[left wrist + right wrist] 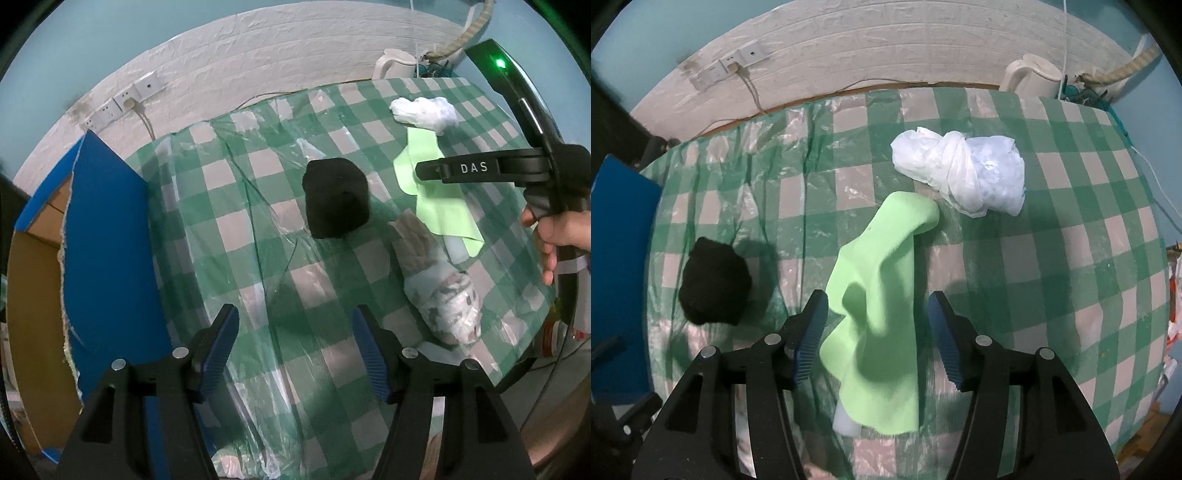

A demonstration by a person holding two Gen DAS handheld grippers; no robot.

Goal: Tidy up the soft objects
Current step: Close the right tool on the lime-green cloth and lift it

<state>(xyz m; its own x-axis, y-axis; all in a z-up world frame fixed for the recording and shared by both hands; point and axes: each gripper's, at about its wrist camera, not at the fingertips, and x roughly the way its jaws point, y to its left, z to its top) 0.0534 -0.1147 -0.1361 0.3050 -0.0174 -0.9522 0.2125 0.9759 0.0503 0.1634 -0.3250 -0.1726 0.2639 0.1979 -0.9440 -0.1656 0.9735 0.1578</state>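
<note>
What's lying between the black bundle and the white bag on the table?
The green cloth lies between the black bundle and the white bag, crumpled on the checked tablecloth. The right wrist view shows it best.

- The cardboard box (33, 295) is cut off by the left edge of the left wrist view.
- A pale block (846, 419) is mostly hidden under the green cloth (875, 306).
- The hand (557, 236) is cropped at the right edge.
- The kettle (1032, 75) is partly hidden behind the table (1071, 258).
</note>
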